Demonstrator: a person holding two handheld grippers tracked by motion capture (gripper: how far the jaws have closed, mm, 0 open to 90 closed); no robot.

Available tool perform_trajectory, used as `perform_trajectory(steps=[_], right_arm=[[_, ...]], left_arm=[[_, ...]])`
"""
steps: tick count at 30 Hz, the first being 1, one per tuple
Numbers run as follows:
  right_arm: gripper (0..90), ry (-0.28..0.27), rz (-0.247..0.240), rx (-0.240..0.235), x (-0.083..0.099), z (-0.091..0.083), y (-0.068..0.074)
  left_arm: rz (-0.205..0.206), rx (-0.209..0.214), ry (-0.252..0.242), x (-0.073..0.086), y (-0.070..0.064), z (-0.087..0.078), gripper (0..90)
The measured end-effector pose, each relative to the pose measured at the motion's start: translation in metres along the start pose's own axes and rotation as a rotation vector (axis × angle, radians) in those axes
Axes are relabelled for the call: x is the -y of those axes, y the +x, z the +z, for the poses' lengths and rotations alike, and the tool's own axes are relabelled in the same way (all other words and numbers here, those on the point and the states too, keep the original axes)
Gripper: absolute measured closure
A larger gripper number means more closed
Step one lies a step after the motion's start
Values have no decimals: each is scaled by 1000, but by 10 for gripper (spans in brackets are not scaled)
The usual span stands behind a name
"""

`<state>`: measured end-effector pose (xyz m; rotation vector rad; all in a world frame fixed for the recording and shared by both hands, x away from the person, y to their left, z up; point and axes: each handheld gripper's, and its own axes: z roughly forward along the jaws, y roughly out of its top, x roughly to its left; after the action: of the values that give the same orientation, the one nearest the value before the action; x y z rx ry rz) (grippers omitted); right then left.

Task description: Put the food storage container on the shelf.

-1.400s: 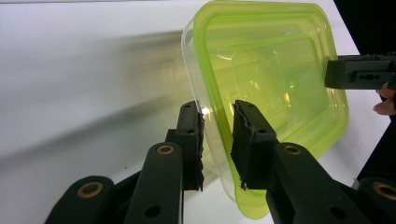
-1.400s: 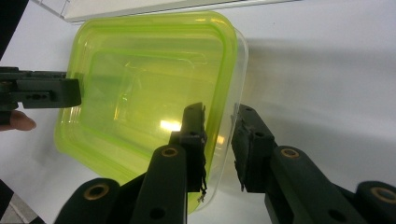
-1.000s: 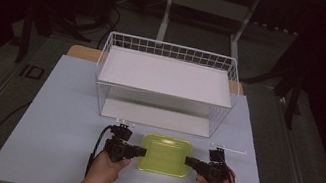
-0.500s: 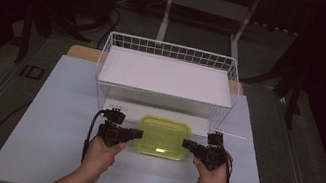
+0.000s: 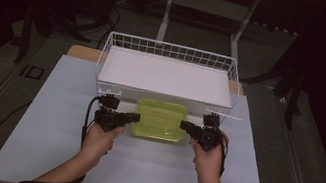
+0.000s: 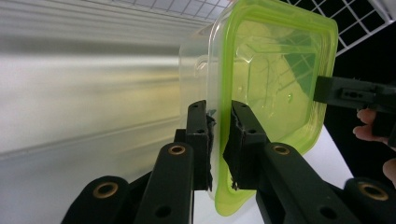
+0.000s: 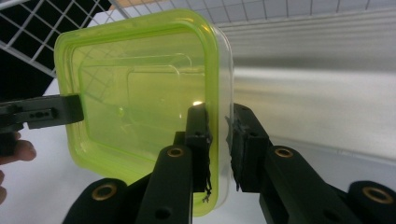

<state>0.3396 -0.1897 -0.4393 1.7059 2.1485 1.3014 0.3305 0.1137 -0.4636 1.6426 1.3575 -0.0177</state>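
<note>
Pinching green-lidded container rim: left tool, right tool; high view adds wire basket behind.

So my left gripper is on the left edge of the yellow-green lidded plastic container and my right gripper is on its right edge. The container sits just in front of the white wire basket, over the white table mat.
</note>
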Motion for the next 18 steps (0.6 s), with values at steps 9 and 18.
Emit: perform_trajectory(steps=[9,18], right_arm=[[783,-27,-6,42,2,26,-8],[781,-12,28,78,4,49,-19]], left_arm=[[16,2,-38,2,22,22,806],[-5,-32,-3,-2,35,41,803]])
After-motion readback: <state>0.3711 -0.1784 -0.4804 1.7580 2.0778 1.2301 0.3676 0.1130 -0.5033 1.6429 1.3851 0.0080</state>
